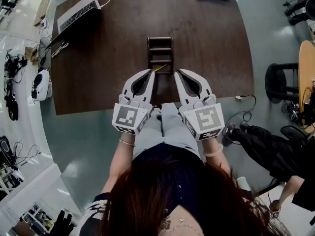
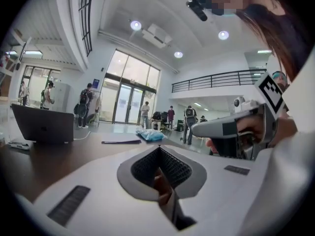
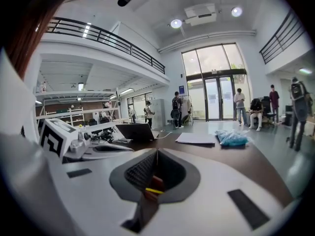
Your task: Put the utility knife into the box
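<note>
The left claw [image 1: 151,73] and the right claw [image 1: 177,72] are each pressed together and empty, side by side over the counter's [image 1: 98,73] near edge. Just ahead, between their tips, the yellow utility knife [image 1: 158,69] lies slantwise at the near end of the brown box [image 1: 160,39].

The box [image 1: 160,49], dark brown with cross dividers, lay on the desk just beyond the jaws; the thin yellow utility knife [image 1: 158,68] slanted across its near end, between both pairs of jaws.
</note>
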Demonstrator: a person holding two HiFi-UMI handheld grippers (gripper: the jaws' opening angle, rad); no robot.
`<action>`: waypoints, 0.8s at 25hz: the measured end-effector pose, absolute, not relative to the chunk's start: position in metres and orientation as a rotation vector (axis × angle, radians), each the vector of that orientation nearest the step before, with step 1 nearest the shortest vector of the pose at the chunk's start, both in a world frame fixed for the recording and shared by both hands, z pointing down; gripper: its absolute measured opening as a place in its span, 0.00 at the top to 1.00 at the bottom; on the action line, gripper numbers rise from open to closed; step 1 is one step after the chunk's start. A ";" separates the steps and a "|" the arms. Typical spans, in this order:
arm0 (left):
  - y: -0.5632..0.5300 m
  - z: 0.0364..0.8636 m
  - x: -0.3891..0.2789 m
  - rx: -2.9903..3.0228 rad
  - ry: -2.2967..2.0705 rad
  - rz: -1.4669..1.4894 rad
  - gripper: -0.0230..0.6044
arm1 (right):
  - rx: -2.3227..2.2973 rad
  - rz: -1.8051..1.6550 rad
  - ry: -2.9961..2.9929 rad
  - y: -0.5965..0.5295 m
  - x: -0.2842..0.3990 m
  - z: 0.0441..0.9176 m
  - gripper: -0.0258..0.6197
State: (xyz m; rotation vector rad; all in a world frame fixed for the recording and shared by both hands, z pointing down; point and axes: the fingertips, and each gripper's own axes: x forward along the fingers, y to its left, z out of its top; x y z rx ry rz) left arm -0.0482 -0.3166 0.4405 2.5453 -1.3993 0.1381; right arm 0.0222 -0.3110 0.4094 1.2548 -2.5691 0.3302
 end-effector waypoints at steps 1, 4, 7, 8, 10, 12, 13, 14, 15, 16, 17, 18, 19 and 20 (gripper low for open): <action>-0.314 0.429 -0.049 2.538 -1.398 0.136 0.96 | 1.256 0.322 -2.575 -0.308 0.021 0.403 0.94; -0.312 0.387 -0.049 2.569 -1.416 0.088 0.96 | 1.268 0.271 -2.608 -0.307 0.018 0.382 0.94; -0.308 0.344 -0.052 2.604 -1.459 0.016 0.96 | 1.309 0.223 -2.663 -0.308 0.017 0.354 0.94; -0.307 0.331 -0.053 2.610 -1.468 -0.003 0.96 | 1.322 0.207 -2.677 -0.308 0.016 0.344 0.94; -0.304 0.314 -0.056 2.624 -1.486 -0.030 0.96 | 1.340 0.166 -2.687 -0.308 0.016 0.330 0.94; -0.303 0.305 -0.060 2.637 -1.509 -0.053 0.96 | 1.355 0.132 -2.686 -0.306 0.016 0.321 0.94; -0.302 0.303 -0.060 2.637 -1.514 -0.056 0.96 | 1.361 0.124 -2.685 -0.306 0.017 0.319 0.94; -0.301 0.303 -0.061 2.636 -1.515 -0.056 0.96 | 1.366 0.120 -2.683 -0.306 0.017 0.317 0.94; -0.301 0.303 -0.061 2.635 -1.515 -0.055 0.96 | 1.369 0.118 -2.680 -0.306 0.018 0.316 0.94; -0.301 0.303 -0.061 2.635 -1.514 -0.054 0.96 | 1.371 0.117 -2.676 -0.307 0.018 0.316 0.94; -0.301 0.304 -0.061 2.634 -1.514 -0.053 0.96 | 1.372 0.116 -2.673 -0.307 0.018 0.316 0.94; -0.301 0.304 -0.061 2.633 -1.515 -0.052 0.96 | 1.370 0.117 -2.672 -0.307 0.019 0.316 0.94; -0.301 0.305 -0.060 2.629 -1.517 -0.052 0.96 | 1.368 0.119 -2.671 -0.306 0.020 0.316 0.94; -0.301 0.307 -0.059 2.626 -1.517 -0.052 0.96 | 1.367 0.121 -2.669 -0.306 0.022 0.317 0.94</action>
